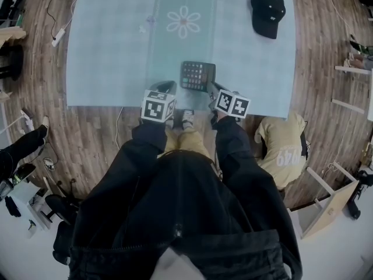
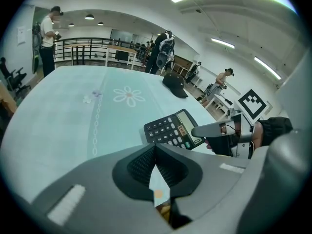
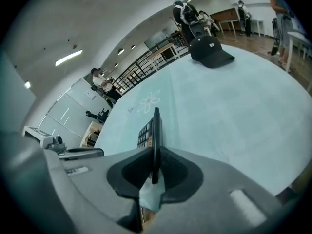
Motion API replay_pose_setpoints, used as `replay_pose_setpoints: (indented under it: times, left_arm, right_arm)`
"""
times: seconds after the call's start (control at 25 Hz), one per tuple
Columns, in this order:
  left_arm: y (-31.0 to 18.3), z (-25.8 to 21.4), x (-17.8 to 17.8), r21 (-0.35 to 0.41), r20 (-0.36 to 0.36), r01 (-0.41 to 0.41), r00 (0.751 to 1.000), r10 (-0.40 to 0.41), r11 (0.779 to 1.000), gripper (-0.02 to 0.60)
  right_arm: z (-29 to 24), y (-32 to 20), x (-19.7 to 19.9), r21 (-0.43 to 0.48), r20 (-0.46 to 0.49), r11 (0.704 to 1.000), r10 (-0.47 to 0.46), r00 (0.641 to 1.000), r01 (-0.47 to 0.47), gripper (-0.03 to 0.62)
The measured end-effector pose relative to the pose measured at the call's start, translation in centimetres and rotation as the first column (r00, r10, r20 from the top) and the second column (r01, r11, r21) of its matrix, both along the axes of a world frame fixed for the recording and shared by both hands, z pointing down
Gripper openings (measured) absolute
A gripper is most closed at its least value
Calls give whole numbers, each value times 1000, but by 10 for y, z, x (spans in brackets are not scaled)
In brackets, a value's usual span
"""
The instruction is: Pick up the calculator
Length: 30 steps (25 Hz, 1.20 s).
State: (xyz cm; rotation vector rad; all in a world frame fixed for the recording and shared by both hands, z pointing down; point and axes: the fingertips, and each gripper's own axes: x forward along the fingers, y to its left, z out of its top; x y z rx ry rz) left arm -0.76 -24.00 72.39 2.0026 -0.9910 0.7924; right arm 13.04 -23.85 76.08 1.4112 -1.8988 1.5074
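The calculator (image 1: 198, 74) is seen on the table (image 1: 105, 51) by its near edge, between the 2 grippers. Its right side is clamped edge-on between the jaws of the right gripper (image 3: 155, 152). The left gripper (image 2: 155, 151) is held just beside it, jaws pressed together with nothing between them. A black cap (image 1: 268, 11) is seen at the far right corner, well apart.

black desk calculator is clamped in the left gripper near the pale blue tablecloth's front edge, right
No: the right gripper is shut on the black desk calculator, seen edge-on between its jaws in the right gripper view. The left gripper is shut on nothing. The calculator does lie near the pale blue tablecloth's front edge.
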Motion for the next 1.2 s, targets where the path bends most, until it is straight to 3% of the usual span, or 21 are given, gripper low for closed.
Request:
replay_pose_setpoints:
  times: [0.28, 0.6, 0.88, 1.2]
  left_arm:
    - [-14, -36, -11, 83, -22, 36, 999, -34, 996, -3]
    - [-42, -107, -7, 229, -79, 61, 996, -44, 971, -3]
    - [-68, -194, -2, 400, -127, 70, 992, -20, 914, -3]
    - [-86, -268, 1, 535, -157, 73, 987, 14, 842, -3]
  right_arm:
    - [-59, -15, -7, 153, -92, 987, -40, 995, 54, 37]
    - [-160, -35, -9, 375, -156, 924, -21, 988, 79, 37]
    - [-251, -48, -5, 551, -150, 834, 55, 987, 37, 37]
    - [-330, -55, 5, 699, -130, 715, 132, 983, -3, 38]
